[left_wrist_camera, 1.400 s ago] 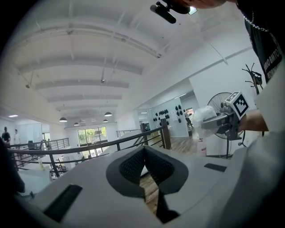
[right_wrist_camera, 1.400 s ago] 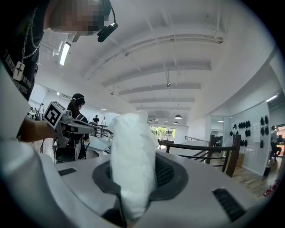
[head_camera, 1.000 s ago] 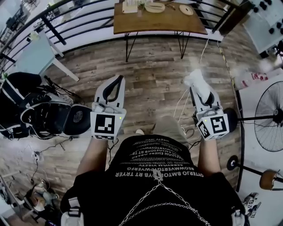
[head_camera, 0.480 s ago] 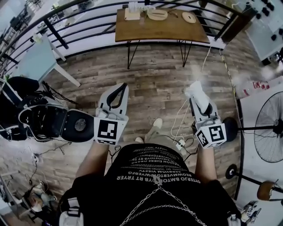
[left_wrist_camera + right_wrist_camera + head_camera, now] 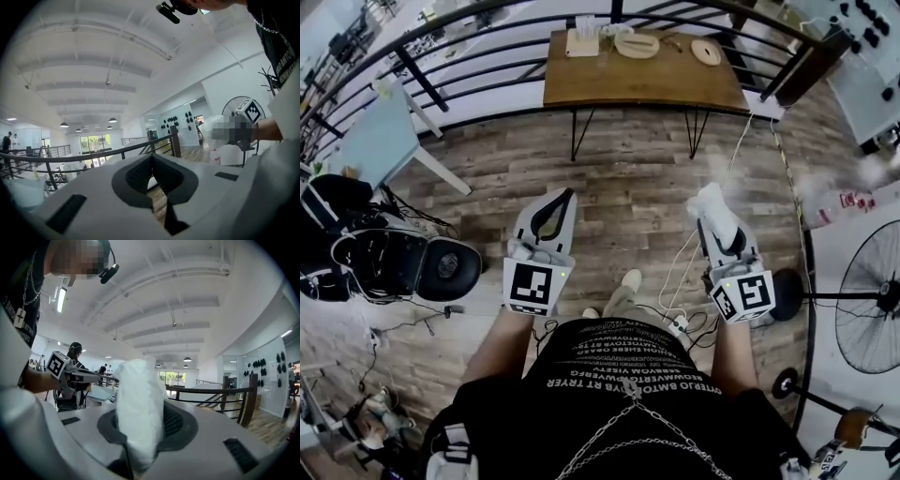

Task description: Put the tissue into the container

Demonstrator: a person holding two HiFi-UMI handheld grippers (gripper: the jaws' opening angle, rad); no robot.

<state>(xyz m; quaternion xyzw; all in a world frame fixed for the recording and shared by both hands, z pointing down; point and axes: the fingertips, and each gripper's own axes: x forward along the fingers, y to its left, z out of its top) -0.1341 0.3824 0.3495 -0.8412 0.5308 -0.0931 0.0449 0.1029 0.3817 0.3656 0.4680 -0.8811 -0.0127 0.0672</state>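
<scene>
Holding both grippers out over the plank floor [image 5: 628,178], we are gripping the white tissue [image 5: 139,408] upright between the clenched jaws of the right gripper [image 5: 722,225], while we are carrying the left gripper [image 5: 151,159] pinched together on nothing, well short of the wooden table [image 5: 642,66].

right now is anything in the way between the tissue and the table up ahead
Nothing visible does. The tissue is pinched in the right gripper, and only bare floor lies between it and the table. I cannot tell which thing on it is the container.
</scene>
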